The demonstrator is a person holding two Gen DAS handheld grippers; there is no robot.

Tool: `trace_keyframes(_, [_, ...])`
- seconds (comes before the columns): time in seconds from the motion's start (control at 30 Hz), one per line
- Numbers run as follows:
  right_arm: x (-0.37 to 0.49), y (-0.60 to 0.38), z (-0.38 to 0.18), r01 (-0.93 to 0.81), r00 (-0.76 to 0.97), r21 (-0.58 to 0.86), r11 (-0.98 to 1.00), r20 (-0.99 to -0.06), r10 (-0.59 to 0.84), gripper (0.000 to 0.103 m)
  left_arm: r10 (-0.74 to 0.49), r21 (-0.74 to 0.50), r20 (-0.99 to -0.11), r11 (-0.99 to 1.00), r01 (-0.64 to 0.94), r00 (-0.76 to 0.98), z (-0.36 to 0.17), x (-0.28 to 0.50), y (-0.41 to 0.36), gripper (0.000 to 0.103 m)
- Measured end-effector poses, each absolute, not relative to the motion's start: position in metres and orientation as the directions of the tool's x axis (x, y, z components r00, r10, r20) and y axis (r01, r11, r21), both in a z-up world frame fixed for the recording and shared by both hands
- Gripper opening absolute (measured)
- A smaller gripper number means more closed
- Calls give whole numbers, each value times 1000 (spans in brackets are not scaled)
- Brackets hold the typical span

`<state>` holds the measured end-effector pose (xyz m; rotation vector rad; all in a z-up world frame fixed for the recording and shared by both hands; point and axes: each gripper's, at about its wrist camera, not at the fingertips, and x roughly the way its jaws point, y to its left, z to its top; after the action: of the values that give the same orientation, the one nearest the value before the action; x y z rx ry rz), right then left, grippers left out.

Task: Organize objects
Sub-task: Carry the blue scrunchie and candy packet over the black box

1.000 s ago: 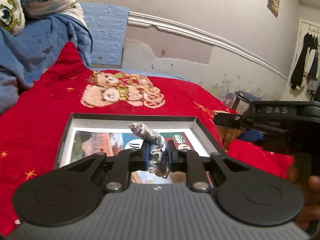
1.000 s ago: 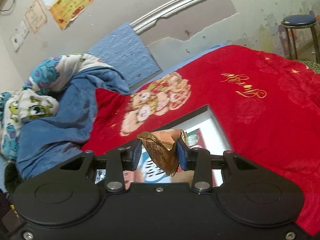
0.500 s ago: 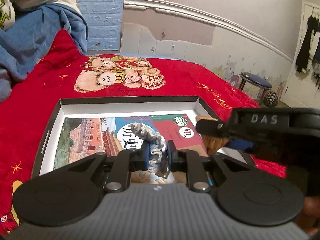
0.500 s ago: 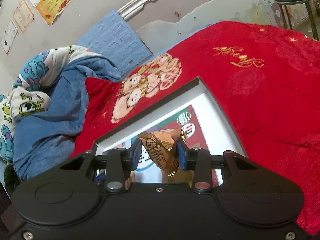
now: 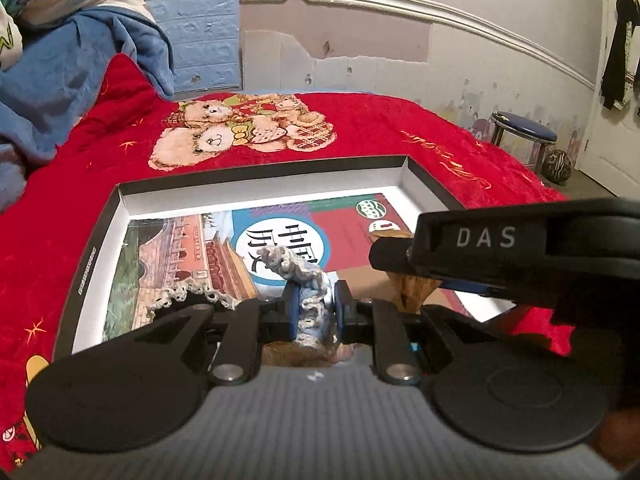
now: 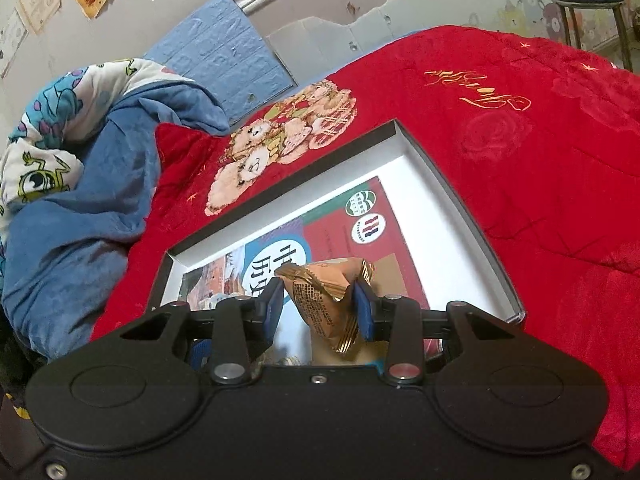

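Red blanket (image 5: 380, 136) bears box (image 5: 260, 184); left claw (image 5: 313, 312) clamps lace cloth (image 5: 304, 276).

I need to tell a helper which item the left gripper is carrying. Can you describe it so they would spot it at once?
On the red teddy-bear blanket lies a shallow black-rimmed white box holding a colourful book. Above that book, the left gripper is shut on a small crocheted piece of pale blue and cream yarn. Unlike the shiny brown foil snack packet in the right gripper, it is soft, matte and lacy.

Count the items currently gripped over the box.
2. A lacy crocheted piece in the left hand-held gripper; a gold snack packet in the right hand-held gripper. Both over the box.
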<state>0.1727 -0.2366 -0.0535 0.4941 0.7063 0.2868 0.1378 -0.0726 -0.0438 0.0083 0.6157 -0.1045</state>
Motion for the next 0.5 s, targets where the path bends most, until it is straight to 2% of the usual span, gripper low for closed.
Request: trace_keyframes(0.5, [176, -237, -54, -68, 697, 531, 845, -581, 421, 35, -127, -65, -613, 992, 109, 780, -58, 143, -69, 21])
